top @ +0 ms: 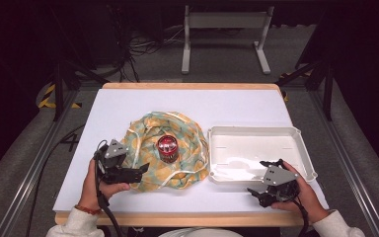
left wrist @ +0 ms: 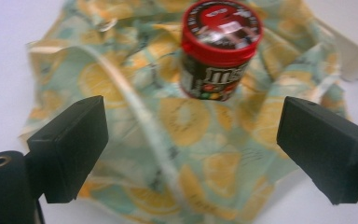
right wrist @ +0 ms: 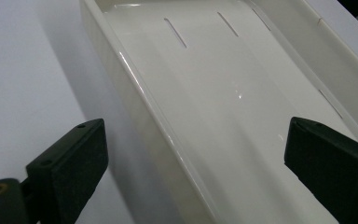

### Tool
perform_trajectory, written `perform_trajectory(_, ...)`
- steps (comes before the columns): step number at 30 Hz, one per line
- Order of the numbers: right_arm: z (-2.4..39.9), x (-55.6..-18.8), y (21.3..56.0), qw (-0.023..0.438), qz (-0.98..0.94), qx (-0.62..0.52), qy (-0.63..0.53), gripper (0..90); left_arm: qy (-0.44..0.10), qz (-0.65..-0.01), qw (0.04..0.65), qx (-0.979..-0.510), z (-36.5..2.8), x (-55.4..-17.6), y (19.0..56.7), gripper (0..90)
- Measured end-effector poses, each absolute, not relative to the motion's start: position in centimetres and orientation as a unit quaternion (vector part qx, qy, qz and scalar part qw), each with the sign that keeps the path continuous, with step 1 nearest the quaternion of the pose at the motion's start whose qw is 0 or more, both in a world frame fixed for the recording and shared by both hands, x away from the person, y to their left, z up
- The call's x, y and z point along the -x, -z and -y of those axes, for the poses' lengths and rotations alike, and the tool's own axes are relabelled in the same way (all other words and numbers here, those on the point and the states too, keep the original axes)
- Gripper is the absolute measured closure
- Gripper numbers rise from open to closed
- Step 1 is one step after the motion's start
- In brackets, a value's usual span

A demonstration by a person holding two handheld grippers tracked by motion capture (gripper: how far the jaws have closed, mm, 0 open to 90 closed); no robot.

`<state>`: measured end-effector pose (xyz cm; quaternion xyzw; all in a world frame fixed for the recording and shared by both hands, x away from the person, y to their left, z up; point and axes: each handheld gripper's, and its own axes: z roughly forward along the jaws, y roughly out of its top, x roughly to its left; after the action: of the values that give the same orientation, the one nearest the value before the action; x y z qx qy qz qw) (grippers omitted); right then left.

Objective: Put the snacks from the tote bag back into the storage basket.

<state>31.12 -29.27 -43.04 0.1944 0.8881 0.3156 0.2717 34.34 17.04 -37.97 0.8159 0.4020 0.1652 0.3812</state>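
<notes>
High view: red-lidded candy jar (top: 167,148) upright, ungrasped, mid-cloth on the lemon-print cloth (top: 190,133); left gripper (top: 140,172) open-jawed at the cloth's near edge; right gripper (top: 256,193) open beside the empty white tray (top: 306,153); transfer apparently outstanding.
</notes>
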Motion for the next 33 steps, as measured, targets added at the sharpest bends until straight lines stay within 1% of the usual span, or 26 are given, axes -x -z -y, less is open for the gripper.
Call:
perform_trajectory(3, 29.3, -31.2, 43.0, 0.27, -0.889, -0.194, -0.315, 6.8, -0.157, -0.395, 0.373, -0.825, -15.9, -34.8, 37.5, 10.1)
perform_trajectory(6, 29.3, -31.1, 43.0, 0.27, -0.889, -0.193, -0.314, 6.8, -0.16, -0.391, 0.366, -0.829, -14.5, -35.3, 37.0, 10.7)
perform_trajectory(9, 29.3, -31.1, 43.0, 0.272, -0.888, -0.194, -0.315, 6.8, -0.168, -0.366, 0.358, -0.842, -13.3, -35.6, 36.7, 11.9)
perform_trajectory(15, 29.3, -31.0, 43.0, 0.271, -0.889, -0.192, -0.315, 6.9, -0.154, -0.361, 0.346, -0.852, -11.4, -36.9, 36.8, 14.6)
perform_trajectory(20, 29.3, -31.1, 43.0, 0.272, -0.889, -0.192, -0.315, 6.9, -0.134, -0.371, 0.332, -0.857, -10.4, -38.0, 36.8, 15.4)
perform_trajectory(23, 29.2, -31.1, 43.1, 0.272, -0.889, -0.191, -0.315, 6.9, -0.126, -0.391, 0.302, -0.86, -9.6, -38.9, 37.0, 15.4)
perform_trajectory(29, 29.3, -31.1, 43.1, 0.271, -0.889, -0.192, -0.316, 6.9, -0.114, -0.439, 0.288, -0.844, -9.0, -40.7, 37.3, 16.0)
perform_trajectory(33, 29.3, -31.1, 43.1, 0.27, -0.889, -0.192, -0.315, 6.9, -0.105, -0.454, 0.279, -0.84, -8.9, -41.6, 37.6, 16.0)
